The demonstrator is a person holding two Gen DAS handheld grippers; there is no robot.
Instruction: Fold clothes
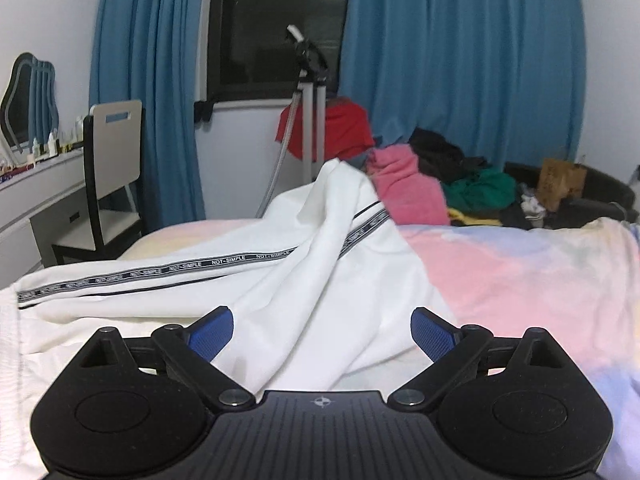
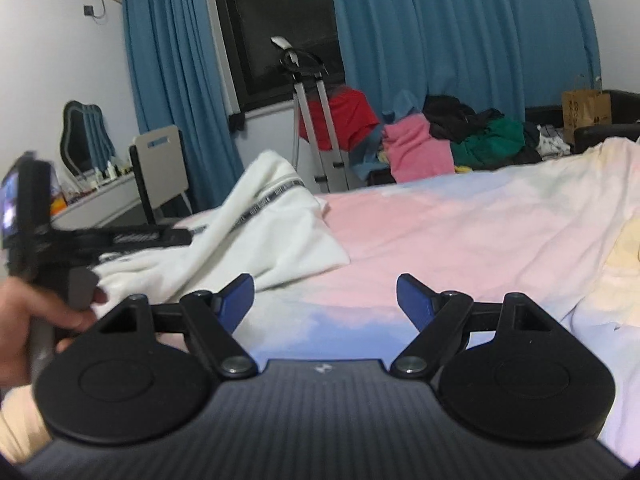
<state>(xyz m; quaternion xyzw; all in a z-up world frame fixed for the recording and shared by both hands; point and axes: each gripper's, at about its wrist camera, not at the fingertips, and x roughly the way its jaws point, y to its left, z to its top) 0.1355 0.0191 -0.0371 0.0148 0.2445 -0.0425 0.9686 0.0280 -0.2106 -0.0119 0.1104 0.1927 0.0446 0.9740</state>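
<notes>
White trousers (image 1: 280,280) with a black-and-white lettered side stripe lie crumpled on the pastel bed cover (image 1: 520,280). My left gripper (image 1: 322,330) hovers over their near folds, jaws wide open with only loose cloth below them. In the right wrist view the same trousers (image 2: 248,240) lie to the left. My right gripper (image 2: 325,300) stands open above bare bed cover (image 2: 440,232), with nothing between its blue pads (image 2: 412,300). A hand (image 2: 24,312) at the left edge holds the other gripper's handle.
A pile of clothes, pink (image 1: 404,188), green and black, lies past the bed's far edge, with a red garment (image 1: 344,128) on a stand (image 1: 312,120). A chair (image 1: 108,176) and dressing table (image 1: 32,200) stand at the left, with blue curtains (image 1: 460,60) behind.
</notes>
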